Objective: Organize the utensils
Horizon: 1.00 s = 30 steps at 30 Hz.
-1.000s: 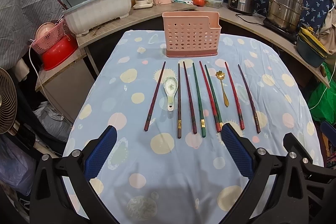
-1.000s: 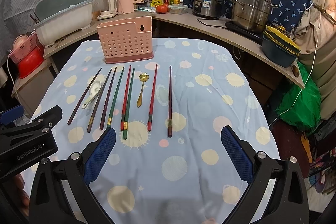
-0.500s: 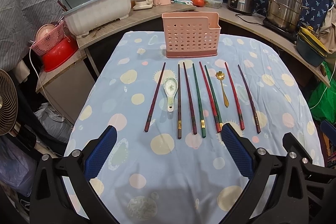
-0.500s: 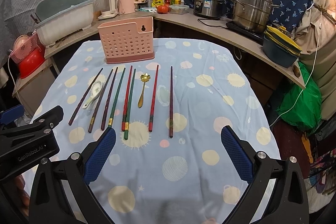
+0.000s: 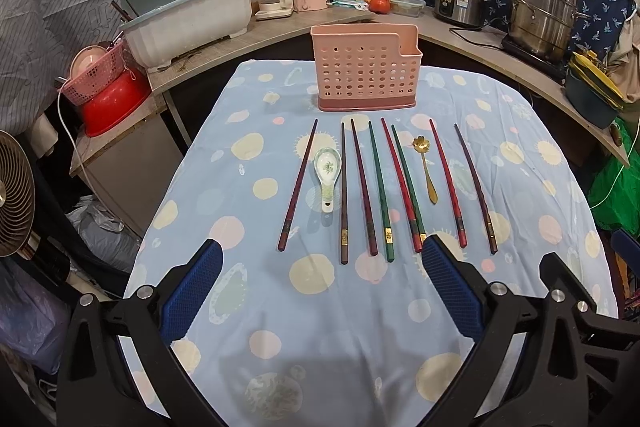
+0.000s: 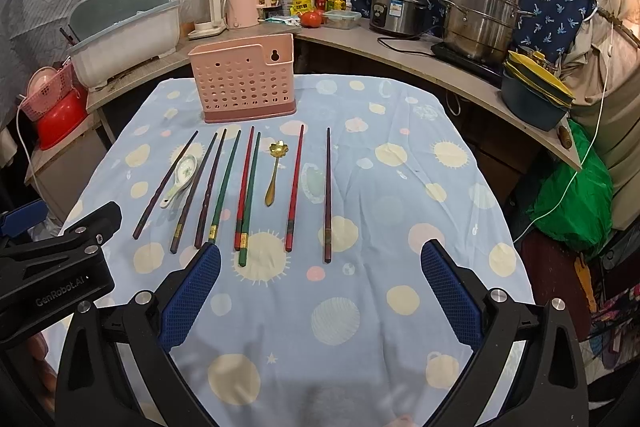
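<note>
Even indoor light, sharp centre, heavy fisheye bending at the rims

Both wrist views are evenly and fairly brightly lit from overhead, with colours clear on the dotted tablecloth (image 5: 320, 307) ahead of each claw. Shadows are soft: a faint one lies beside the ceramic spoon (image 5: 329, 179), and a dim grey patch falls on the cloth between the fingers of the left claw (image 5: 320, 259) and of the right claw (image 6: 320, 259). The steel steamer pot (image 6: 482, 15), far ahead and to the right, carries mild highlights without harsh glare. Focus holds through the middle. Toward the edges straight lines bow strongly, detail softens, and the corners go black.
</note>
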Each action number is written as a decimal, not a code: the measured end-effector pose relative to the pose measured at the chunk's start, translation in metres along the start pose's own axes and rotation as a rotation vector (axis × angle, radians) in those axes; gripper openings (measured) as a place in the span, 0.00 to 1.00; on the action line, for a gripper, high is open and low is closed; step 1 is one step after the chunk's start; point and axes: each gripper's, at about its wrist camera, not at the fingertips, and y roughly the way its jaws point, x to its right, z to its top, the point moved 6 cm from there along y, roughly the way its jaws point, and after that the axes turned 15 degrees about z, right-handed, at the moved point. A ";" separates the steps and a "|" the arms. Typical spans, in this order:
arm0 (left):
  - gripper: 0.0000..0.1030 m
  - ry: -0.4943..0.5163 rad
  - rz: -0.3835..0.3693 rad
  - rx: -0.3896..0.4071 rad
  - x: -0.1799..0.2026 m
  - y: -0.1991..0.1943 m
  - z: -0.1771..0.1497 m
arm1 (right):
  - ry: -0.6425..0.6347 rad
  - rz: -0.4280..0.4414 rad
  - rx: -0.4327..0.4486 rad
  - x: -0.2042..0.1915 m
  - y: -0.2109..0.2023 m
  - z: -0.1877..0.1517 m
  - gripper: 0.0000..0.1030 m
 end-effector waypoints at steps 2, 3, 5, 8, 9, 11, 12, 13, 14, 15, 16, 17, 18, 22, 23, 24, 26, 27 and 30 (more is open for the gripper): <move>0.92 0.000 0.000 -0.001 0.000 0.000 0.000 | 0.000 -0.001 -0.001 0.000 0.000 0.000 0.94; 0.92 -0.001 0.000 -0.001 0.000 0.000 0.000 | 0.001 0.000 -0.001 0.000 0.000 0.000 0.94; 0.92 -0.002 0.001 -0.001 -0.001 -0.001 0.000 | 0.000 -0.002 0.000 0.000 0.000 0.000 0.94; 0.92 -0.004 0.000 0.002 -0.002 -0.002 0.001 | -0.001 -0.002 0.002 -0.001 -0.001 0.000 0.94; 0.92 -0.004 -0.002 0.001 -0.002 -0.003 0.001 | -0.001 0.000 0.002 -0.001 -0.001 0.000 0.94; 0.92 -0.005 0.001 0.003 -0.002 -0.003 0.001 | -0.003 -0.001 0.004 -0.002 -0.002 0.000 0.94; 0.92 -0.004 0.000 0.003 -0.002 -0.003 0.001 | -0.005 -0.001 0.005 -0.002 -0.003 0.001 0.94; 0.92 -0.006 0.001 0.003 -0.003 -0.003 0.001 | -0.005 0.000 0.006 -0.003 -0.003 0.001 0.94; 0.92 -0.006 -0.001 0.003 -0.003 -0.003 0.001 | -0.005 0.002 0.008 -0.004 -0.004 0.001 0.94; 0.92 -0.006 0.000 0.003 -0.003 -0.003 0.001 | -0.006 0.003 0.008 -0.003 -0.004 0.001 0.94; 0.92 -0.006 0.000 0.004 -0.004 -0.004 0.001 | -0.007 0.003 0.009 -0.004 -0.004 0.001 0.94; 0.92 -0.006 0.000 0.006 -0.004 -0.004 0.001 | -0.007 0.003 0.009 -0.004 -0.005 0.001 0.94; 0.93 -0.006 0.001 0.007 -0.005 -0.005 0.001 | -0.006 0.003 0.009 -0.003 -0.005 0.000 0.94; 0.93 -0.009 0.001 0.006 -0.005 -0.006 0.001 | -0.006 0.004 0.010 -0.003 -0.005 0.001 0.94; 0.93 -0.008 0.002 0.006 -0.005 -0.006 0.001 | -0.005 0.004 0.010 -0.003 -0.005 0.001 0.94; 0.93 -0.007 0.003 0.007 -0.005 -0.006 0.001 | -0.006 0.004 0.010 -0.004 -0.005 0.001 0.94; 0.93 -0.008 0.002 0.008 -0.005 -0.006 0.001 | -0.005 0.003 0.010 -0.004 -0.005 0.001 0.94; 0.93 -0.008 0.002 0.008 -0.005 -0.006 0.001 | -0.005 0.003 0.010 -0.003 -0.005 0.001 0.94; 0.93 -0.008 0.002 0.010 -0.005 -0.006 0.001 | -0.003 0.004 0.011 -0.003 -0.006 0.000 0.94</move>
